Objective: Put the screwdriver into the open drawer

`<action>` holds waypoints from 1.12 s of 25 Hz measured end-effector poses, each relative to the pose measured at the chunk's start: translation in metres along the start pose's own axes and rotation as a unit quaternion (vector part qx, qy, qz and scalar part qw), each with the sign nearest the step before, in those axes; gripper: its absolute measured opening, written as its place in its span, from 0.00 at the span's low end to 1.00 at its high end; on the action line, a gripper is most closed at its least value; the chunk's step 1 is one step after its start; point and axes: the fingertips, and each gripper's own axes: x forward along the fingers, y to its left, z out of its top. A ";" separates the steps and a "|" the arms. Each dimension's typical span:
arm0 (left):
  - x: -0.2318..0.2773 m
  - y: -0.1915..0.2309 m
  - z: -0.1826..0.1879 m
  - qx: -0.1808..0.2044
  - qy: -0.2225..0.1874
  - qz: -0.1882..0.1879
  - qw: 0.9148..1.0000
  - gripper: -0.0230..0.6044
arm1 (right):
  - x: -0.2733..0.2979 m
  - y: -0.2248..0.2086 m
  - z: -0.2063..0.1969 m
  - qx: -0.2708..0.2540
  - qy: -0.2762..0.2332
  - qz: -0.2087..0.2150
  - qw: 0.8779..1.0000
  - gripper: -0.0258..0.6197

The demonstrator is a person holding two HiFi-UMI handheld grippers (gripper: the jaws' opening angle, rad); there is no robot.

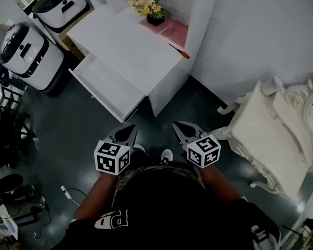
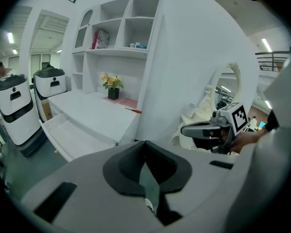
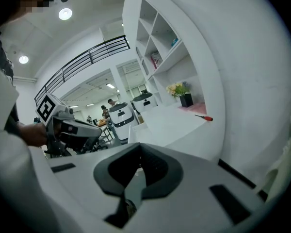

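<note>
Red-handled screwdriver (image 1: pixel 179 51) on desk (image 1: pixel 126 45), well beyond jaws.

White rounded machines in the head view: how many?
2. The nearer machine stands left of the open drawer; the farther machine beyond it, beside the desk. Others may be hidden.

Looks like a robotics test hall staged as a bedroom corner. Home props in the middle and right: white surface (image 1: pixel 130 46) under a shelf unit (image 2: pixel 121 28), potted flowers (image 1: pixel 148 7), ornate dressing table (image 1: pixel 271 134). Lab signs elsewhere: white boxy machines (image 1: pixel 28 53) upper left, railed mezzanine (image 3: pixel 87 57), cables (image 1: pixel 68 194) on dark floor.
</note>
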 end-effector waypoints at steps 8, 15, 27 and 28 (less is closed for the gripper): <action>0.012 0.031 0.011 -0.006 0.002 -0.012 1.000 0.06 | 0.029 -0.001 0.013 -0.011 0.018 -0.006 1.000 0.05; 0.027 0.079 0.041 -0.009 -0.009 -0.025 1.000 0.06 | 0.076 -0.010 0.037 -0.015 0.029 -0.028 0.999 0.05; 0.052 0.178 0.056 0.004 0.019 -0.054 0.998 0.06 | 0.166 -0.003 0.069 -0.017 0.054 -0.070 0.996 0.05; 0.052 0.185 0.056 0.005 0.021 -0.058 0.998 0.06 | 0.172 -0.001 0.070 -0.016 0.054 -0.074 0.996 0.05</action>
